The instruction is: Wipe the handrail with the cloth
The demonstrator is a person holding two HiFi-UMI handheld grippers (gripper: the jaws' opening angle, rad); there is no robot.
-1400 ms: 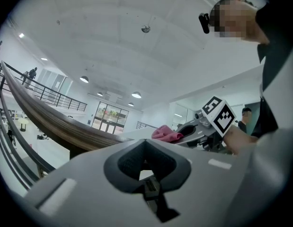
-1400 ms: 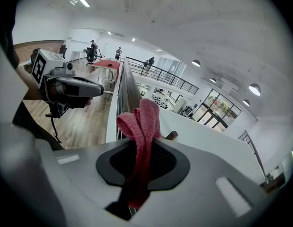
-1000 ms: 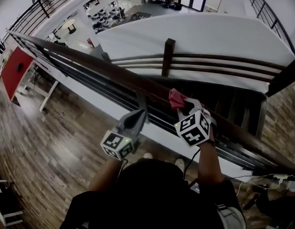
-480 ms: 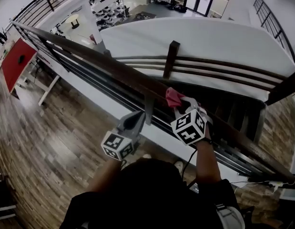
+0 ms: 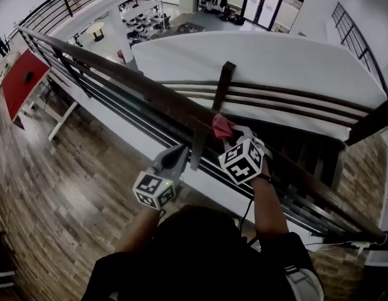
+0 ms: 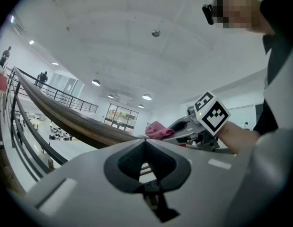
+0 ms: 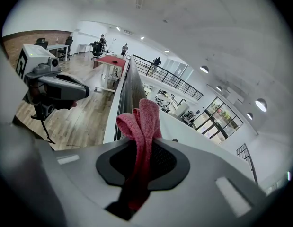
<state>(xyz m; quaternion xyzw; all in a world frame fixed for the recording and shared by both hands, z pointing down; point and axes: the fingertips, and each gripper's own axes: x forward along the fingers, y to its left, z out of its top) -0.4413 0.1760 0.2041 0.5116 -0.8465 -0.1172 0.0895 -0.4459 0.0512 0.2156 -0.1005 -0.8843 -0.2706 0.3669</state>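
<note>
The wooden floor (image 5: 49, 187) fills the left of the head view, and a broad white wall panel (image 5: 256, 55) spans the area beyond the railing. The dark wooden handrail (image 5: 131, 80) runs diagonally from upper left to lower right, with thinner horizontal bars beneath it and a vertical post (image 5: 223, 83) standing behind it. A red desk (image 5: 21, 80) stands on the lower level at far left. The left gripper (image 5: 178, 150) is held on the near side of the railing, just below the handrail and beside a metal baluster (image 5: 197, 144); in the left gripper view its jaws are pressed together with nothing between them (image 6: 145, 141). The right gripper (image 5: 234, 133) is at the handrail, to the right of the left gripper; in the right gripper view its jaws are clamped onto the cloth (image 7: 141, 119). Each gripper carries a cube with black-and-white square marker patterns (image 5: 155, 190). The cloth (image 5: 220, 126), pink-red and bunched, protrudes past the jaw tips and appears to lie against the top of the handrail.
</note>
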